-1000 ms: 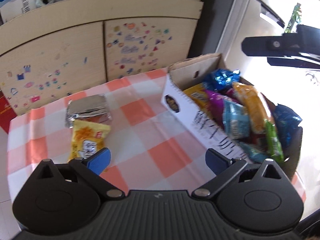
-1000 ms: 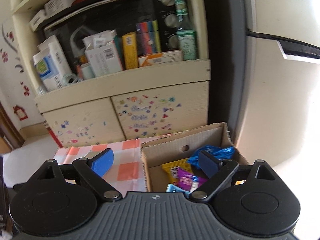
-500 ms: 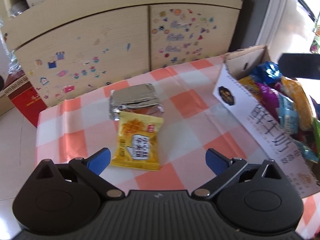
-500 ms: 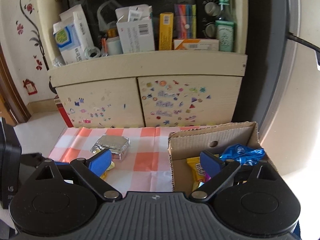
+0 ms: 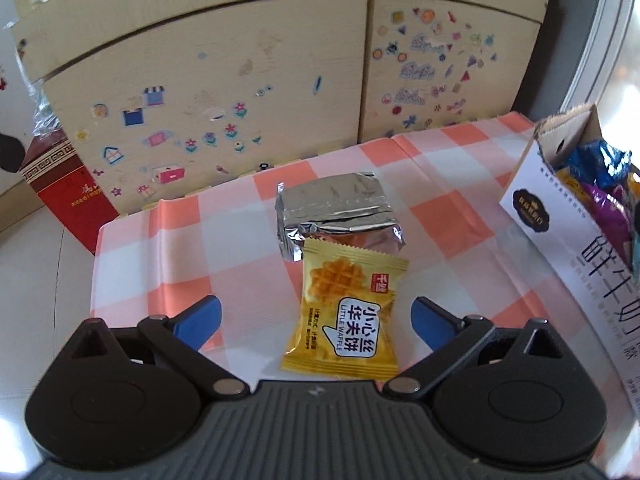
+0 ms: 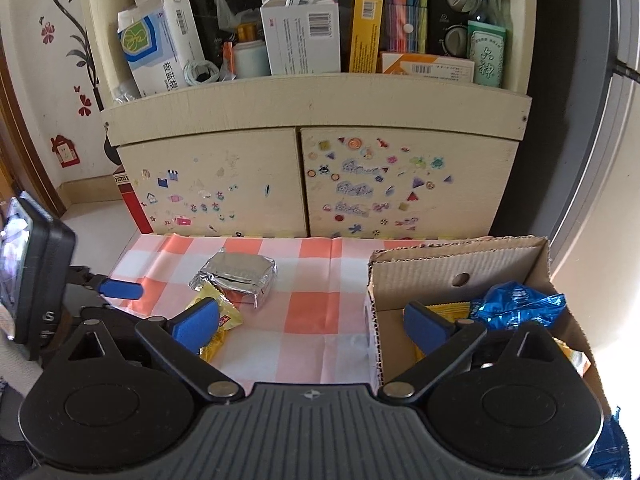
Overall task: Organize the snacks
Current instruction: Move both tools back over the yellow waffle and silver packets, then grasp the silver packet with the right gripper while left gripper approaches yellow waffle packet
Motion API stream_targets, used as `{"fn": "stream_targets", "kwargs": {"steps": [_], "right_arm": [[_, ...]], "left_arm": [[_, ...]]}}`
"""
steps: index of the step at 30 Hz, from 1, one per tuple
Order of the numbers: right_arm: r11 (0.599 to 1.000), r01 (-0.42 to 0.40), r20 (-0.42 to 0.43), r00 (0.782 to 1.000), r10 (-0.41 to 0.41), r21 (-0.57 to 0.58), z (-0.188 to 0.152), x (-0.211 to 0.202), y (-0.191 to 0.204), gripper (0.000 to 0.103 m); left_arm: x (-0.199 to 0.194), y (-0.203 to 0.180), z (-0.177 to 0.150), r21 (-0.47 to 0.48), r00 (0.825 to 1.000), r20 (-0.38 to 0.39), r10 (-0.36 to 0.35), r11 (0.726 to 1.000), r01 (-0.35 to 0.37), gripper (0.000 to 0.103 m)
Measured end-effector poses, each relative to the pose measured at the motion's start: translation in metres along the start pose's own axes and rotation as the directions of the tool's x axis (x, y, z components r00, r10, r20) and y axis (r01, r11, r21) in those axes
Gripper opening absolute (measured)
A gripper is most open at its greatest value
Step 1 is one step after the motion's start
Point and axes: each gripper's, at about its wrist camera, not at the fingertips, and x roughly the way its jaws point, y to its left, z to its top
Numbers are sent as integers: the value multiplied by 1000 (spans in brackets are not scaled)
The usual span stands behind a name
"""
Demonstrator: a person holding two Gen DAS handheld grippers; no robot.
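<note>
Nearest to the left gripper [image 5: 316,320] lay the yellow waffle packet [image 5: 346,312], flat on the checked cloth of the bench [image 5: 248,236], squarely between the two blue pads and a little ahead of them. Its long axis ran away from the jaws, roughly along the line they pointed, so the pads stood to either long side of it. The jaws were wide open and held nothing; neither pad touched the packet, though how far above the cloth they stood could not be told from this angle.

Just beyond the packet, and partly under its far edge, sat the silver foil pack [image 5: 338,210], broader than deep, its long axis across the jaws' line. Off to the right of the jaws stood the cardboard box [image 5: 560,148], already holding several bright wrappers.

The right gripper [image 6: 312,320] was the farther one from the loose snacks: in its own view the waffle packet [image 6: 220,328] lay by its left pad and the box wall [image 6: 374,312] stood between the pads. Its jaws had just been opening and now stood wide, with no snack gripped between them. The left gripper showed at the left edge of that view, low over the cloth.

By this layout, the left hand was the one placed to close on the waffle packet and carry it rightward to the box.
</note>
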Motion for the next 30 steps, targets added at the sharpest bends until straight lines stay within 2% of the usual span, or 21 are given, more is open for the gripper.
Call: {"fn": "stream_targets", "kwargs": {"steps": [8, 14, 18, 20, 22, 30], "right_arm": [[1000, -16, -18, 1000, 16, -6, -1, 12, 7, 101], [999, -30, -34, 999, 29, -25, -3, 22, 13, 101], [998, -39, -36, 999, 38, -40, -4, 27, 17, 101], [998, -46, -33, 998, 44, -42, -4, 32, 20, 101], [998, -54, -32, 998, 53, -36, -4, 37, 22, 101], [994, -78, -36, 996, 76, -71, -4, 59, 38, 101]], "left_arm": [[21, -4, 3, 44, 1000, -23, -10, 999, 11, 101], [33, -2, 1, 25, 999, -27, -29, 999, 29, 97], [32, 3, -3, 1, 998, -11, -62, 998, 62, 91], [30, 4, -4, 5, 998, -2, -64, 998, 64, 85], [27, 7, -4, 5, 998, -3, -63, 998, 63, 75], [18, 38, -12, -55, 999, -19, -39, 998, 38, 63]]}}
